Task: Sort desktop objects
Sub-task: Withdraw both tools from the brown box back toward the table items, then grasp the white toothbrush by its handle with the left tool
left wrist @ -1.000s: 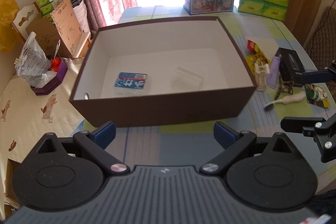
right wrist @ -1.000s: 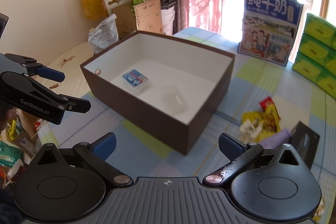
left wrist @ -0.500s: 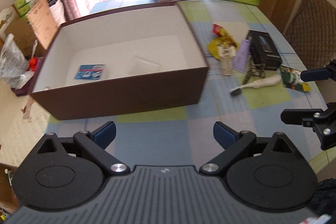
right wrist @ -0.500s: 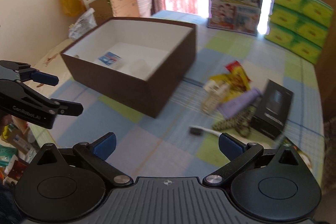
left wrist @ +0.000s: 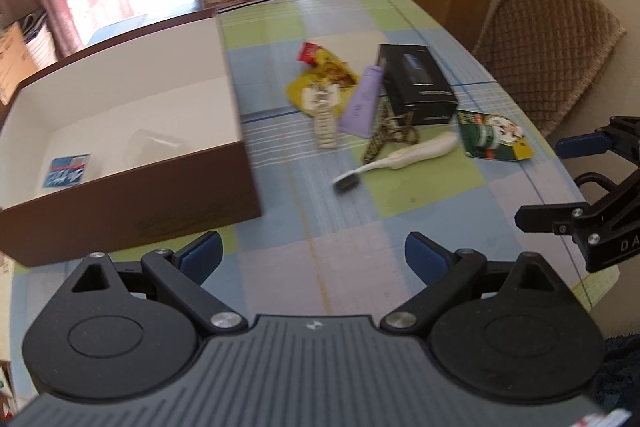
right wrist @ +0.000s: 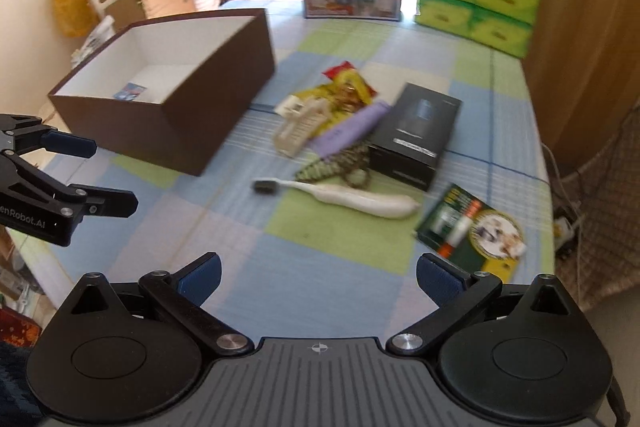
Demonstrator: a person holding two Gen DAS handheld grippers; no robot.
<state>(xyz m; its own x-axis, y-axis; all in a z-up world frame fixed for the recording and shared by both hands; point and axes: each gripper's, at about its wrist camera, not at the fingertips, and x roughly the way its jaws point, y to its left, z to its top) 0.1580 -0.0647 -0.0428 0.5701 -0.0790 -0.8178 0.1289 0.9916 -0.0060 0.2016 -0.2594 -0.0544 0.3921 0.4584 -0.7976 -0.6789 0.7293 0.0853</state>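
The checked table point(right wrist: 320, 267) carried a brown box point(right wrist: 224, 95) at its left, a blue packet point(left wrist: 66, 171) lying inside; right of it sat a black carton point(right wrist: 416, 131), a white toothbrush point(right wrist: 352, 201) and a purple tube point(right wrist: 348, 133), clustered; the left gripper point(left wrist: 312, 255) and right gripper point(right wrist: 318, 277) hung over bare cloth, jaws spread wide, empty.

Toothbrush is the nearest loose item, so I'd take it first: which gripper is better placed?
Probably the right gripper: open, empty, with the toothbrush nearly straight ahead. The left gripper, also open, sits nearer the brown box.
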